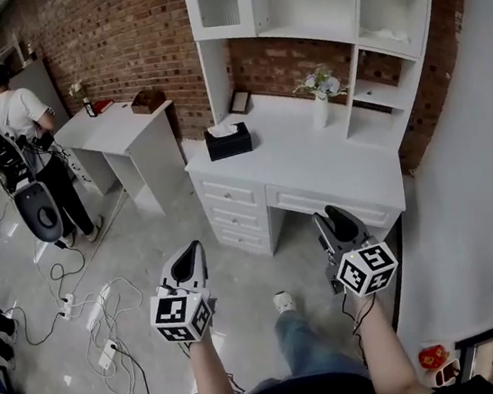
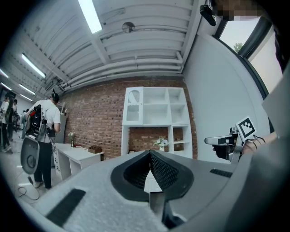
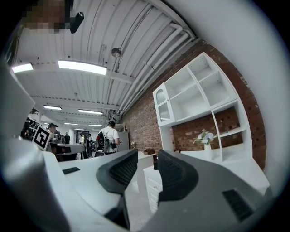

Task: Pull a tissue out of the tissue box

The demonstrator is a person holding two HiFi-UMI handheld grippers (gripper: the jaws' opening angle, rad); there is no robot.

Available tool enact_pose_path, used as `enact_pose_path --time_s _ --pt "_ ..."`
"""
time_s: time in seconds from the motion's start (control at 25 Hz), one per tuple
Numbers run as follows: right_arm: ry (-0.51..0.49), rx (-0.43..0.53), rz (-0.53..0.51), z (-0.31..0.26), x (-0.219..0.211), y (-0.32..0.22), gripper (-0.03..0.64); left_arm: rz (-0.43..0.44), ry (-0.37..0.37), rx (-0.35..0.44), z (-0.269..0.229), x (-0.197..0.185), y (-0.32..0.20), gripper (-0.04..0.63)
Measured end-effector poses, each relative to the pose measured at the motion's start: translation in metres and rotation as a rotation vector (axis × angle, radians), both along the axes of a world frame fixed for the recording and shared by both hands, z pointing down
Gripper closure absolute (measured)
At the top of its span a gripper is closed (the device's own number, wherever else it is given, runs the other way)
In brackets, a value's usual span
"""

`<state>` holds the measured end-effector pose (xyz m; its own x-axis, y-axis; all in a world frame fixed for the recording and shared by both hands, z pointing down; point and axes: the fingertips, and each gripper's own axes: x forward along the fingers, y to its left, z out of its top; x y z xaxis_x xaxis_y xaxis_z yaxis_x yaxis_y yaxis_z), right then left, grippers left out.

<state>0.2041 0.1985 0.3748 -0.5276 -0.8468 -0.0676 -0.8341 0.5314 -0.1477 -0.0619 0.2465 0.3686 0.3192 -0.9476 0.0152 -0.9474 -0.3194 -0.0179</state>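
The black tissue box (image 1: 228, 141), with a white tissue sticking out of its top, stands on the left part of the white desk (image 1: 315, 168) under the hutch. Both grippers are held level over the floor, well short of the desk and apart from the box. In the head view my left gripper (image 1: 188, 262) is at the lower left. In the left gripper view my left gripper (image 2: 150, 156) has its pads together on nothing. My right gripper (image 1: 335, 226) is open, and the right gripper view shows an empty gap in my right gripper (image 3: 147, 165). The dark box (image 3: 155, 163) shows small through that gap.
A vase of flowers (image 1: 321, 99) and a picture frame (image 1: 239, 101) also stand on the desk. A second white table (image 1: 123, 127) is to the left, with a person (image 1: 19, 132) beyond it. Cables and a power strip (image 1: 102, 335) lie on the floor at the left.
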Motion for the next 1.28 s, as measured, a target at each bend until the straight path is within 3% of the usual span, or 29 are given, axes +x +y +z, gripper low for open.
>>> enact_pose_path --time_s 0.36,0.52,0.84,1.28 --pt "0.023 -0.01 -0.048 0.02 -0.023 -0.093 0.494 -0.055 0.011 -0.03 0.026 -0.024 -0.078 0.588" --pt "0.015 -0.015 -0.086 0.027 -0.037 -0.162 0.494 -0.095 -0.022 -0.053 0.038 -0.036 -0.132 0.588" --pt "0.008 -0.046 -0.167 0.036 -0.077 -0.296 0.494 -0.153 -0.017 -0.1 0.048 -0.059 -0.24 0.588" --pt "0.02 -0.083 -0.203 0.049 -0.104 -0.434 0.494 -0.194 -0.011 -0.127 0.054 -0.081 -0.371 0.588"
